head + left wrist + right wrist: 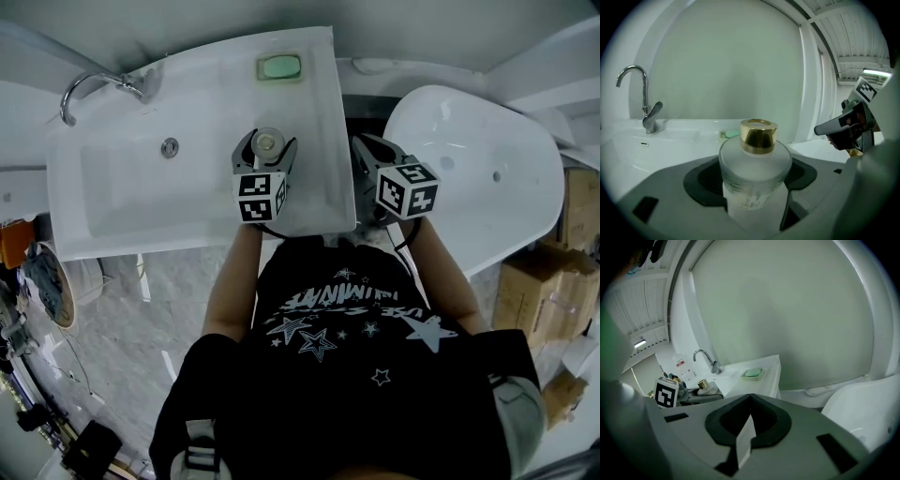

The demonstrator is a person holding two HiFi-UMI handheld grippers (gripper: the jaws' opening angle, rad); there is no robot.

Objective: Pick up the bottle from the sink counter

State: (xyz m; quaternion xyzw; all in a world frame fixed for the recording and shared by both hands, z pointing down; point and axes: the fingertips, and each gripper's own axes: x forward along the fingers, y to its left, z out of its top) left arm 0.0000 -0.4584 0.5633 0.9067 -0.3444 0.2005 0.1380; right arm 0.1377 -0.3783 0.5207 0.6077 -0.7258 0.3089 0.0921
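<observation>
A frosted bottle (267,142) with a gold cap stands upright over the right part of the white sink counter (319,112). My left gripper (265,157) has its jaws on both sides of it. In the left gripper view the bottle (754,173) fills the gap between the dark pads (701,180), which press on its body. Whether its base rests on the counter is hidden. My right gripper (370,155) hovers just off the counter's right edge, its jaws shut together with nothing in them (749,425). From there the bottle (702,385) shows at the far left.
A chrome faucet (89,89) and the sunken basin (122,187) lie left of the bottle. A green soap bar in its dish (279,67) sits at the counter's back. A white bathtub (478,169) stands right of the sink, with cardboard boxes (539,281) beyond it.
</observation>
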